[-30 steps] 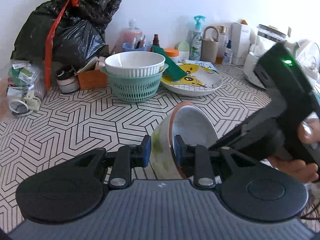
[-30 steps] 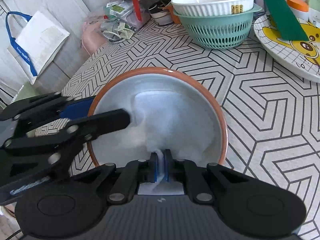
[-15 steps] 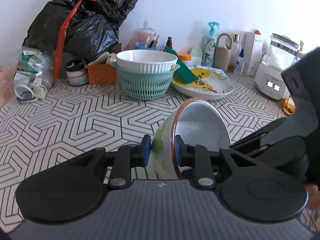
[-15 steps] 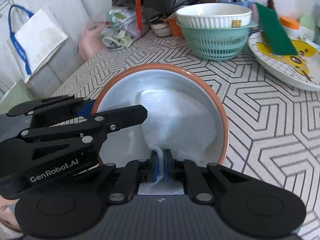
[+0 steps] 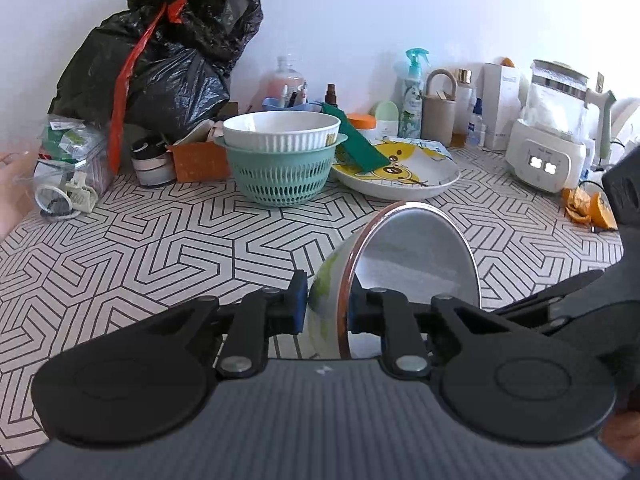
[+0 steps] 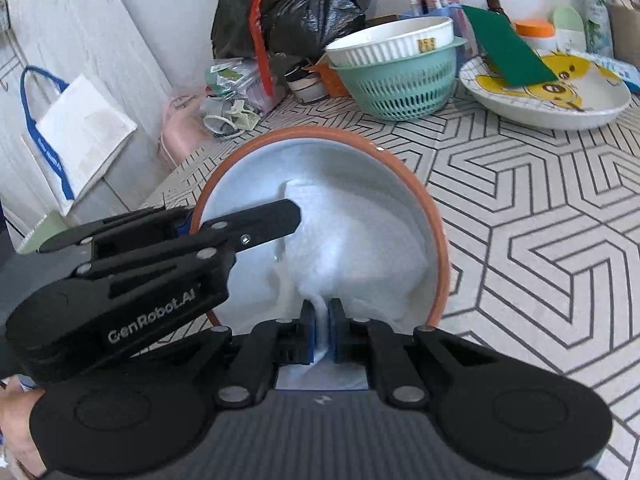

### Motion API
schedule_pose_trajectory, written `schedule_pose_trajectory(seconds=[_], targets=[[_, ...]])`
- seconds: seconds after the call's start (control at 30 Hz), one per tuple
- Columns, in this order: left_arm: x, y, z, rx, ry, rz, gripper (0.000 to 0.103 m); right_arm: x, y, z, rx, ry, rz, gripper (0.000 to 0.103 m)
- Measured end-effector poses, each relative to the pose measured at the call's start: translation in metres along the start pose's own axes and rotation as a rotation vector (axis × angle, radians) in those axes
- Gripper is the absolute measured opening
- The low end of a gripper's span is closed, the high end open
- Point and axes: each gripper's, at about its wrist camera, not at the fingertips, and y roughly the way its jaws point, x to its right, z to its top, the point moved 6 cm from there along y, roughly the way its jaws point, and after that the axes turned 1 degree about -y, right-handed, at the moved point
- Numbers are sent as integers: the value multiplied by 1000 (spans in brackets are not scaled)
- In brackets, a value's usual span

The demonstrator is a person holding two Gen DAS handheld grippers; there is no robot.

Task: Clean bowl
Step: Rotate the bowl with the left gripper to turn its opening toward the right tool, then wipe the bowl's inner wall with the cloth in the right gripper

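Note:
A bowl with an orange-brown rim, white inside and green-patterned outside (image 5: 416, 256) is held tilted on its side above the patterned counter. My left gripper (image 5: 324, 308) is shut on the bowl's rim, one finger inside and one outside. In the right wrist view the bowl (image 6: 360, 184) faces me, with the left gripper (image 6: 240, 224) clamping its left rim. My right gripper (image 6: 321, 320) is shut on a white cloth (image 6: 348, 248) that is pressed against the inside of the bowl.
A white ribbed bowl (image 5: 280, 130) sits in a teal colander (image 5: 280, 172). Beside it is a cartoon plate (image 5: 400, 176) with a green scouring pad (image 5: 356, 144). A black rubbish bag (image 5: 160, 52), bottles, a white kettle base (image 5: 548, 160) and orange peel (image 5: 588, 208) line the back.
Both grippers and the bowl have lifted and tilted a little; the cloth has moved further up inside the bowl. Both grips are unchanged.

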Motion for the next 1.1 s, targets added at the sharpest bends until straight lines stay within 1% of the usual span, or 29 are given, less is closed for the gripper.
schedule_pose_trajectory(seconds=[0.23,0.5,0.53,0.67,0.73,0.93,1.03,1.1], targets=[[6,-2,-6,14,42,15,18,18,-9,10,24,75,-3,5],[13,2,-14,17,73,7,18,26,-23,27,90,88,-27,5],[13,2,-14,17,75,3,18,26,-27,30,113,86,-33,5],[17,1,-15,22,86,8,18,29,-30,32,151,114,-14,5],[17,1,-15,24,82,10,19,32,-28,30,150,123,-19,5],[17,1,-15,20,52,8,21,31,-21,10,105,121,-25,5],[17,2,-18,15,61,40,22,25,-19,-6,53,125,47,5],[18,3,-21,11,57,34,22,23,-19,-11,46,133,66,5]])
